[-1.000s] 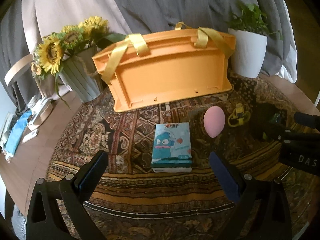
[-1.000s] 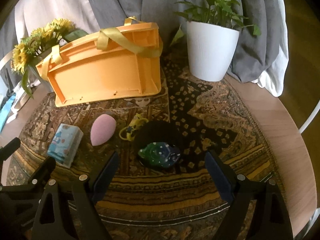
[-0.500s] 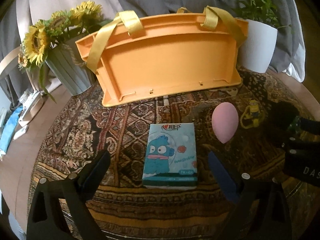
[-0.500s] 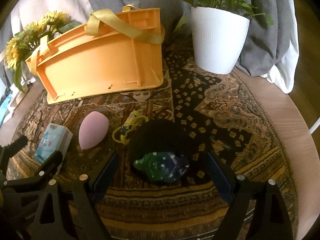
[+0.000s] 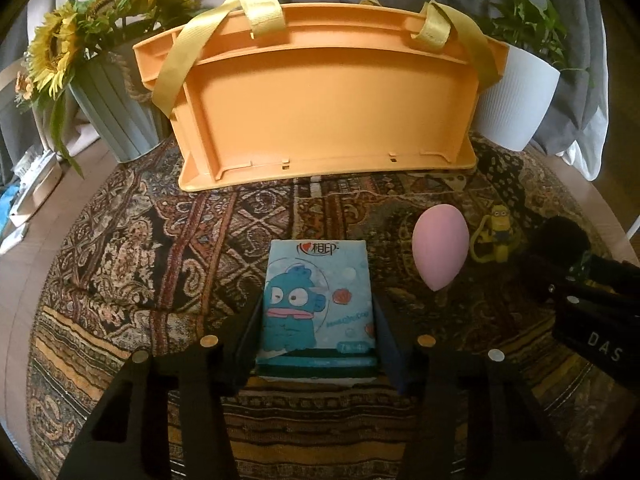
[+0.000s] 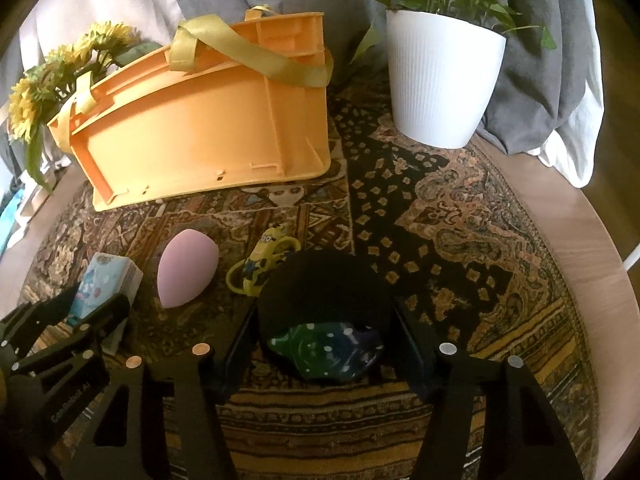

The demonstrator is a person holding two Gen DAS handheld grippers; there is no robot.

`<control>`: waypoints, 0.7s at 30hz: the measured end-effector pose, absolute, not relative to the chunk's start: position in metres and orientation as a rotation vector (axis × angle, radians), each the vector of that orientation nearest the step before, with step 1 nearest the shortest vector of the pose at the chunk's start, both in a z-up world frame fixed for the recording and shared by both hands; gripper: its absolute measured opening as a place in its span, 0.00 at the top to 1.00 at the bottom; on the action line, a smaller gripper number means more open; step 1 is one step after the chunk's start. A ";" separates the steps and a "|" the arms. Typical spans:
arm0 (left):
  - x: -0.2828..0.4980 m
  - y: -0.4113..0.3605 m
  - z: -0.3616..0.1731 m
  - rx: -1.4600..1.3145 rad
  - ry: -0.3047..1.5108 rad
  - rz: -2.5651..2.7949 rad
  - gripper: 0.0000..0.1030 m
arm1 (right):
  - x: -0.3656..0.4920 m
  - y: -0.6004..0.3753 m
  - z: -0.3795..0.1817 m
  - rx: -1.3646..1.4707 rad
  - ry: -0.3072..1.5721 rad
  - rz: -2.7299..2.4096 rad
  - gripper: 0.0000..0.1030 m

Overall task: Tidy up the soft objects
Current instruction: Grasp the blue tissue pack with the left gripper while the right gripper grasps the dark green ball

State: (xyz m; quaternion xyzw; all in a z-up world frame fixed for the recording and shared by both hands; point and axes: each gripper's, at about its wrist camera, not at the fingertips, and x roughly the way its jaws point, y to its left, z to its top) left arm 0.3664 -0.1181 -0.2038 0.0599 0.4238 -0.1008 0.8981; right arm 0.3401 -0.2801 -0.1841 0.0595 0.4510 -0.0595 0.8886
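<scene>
Patterned rug (image 5: 132,264) on round wooden table (image 6: 576,240); jaws closing around tissue pack (image 5: 318,300) and dark pouch (image 6: 324,320).

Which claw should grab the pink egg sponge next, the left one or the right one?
Hard to say: both are busy. The left claw is closing around the tissue pack, the right claw around the dark pouch. The pink sponge lies right beside the tissue pack, so probably left.
</scene>
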 end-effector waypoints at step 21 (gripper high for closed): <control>0.347 -0.106 -0.151 0.104 0.766 -0.243 0.50 | 0.320 -0.264 -0.130 0.173 0.859 -0.059 0.38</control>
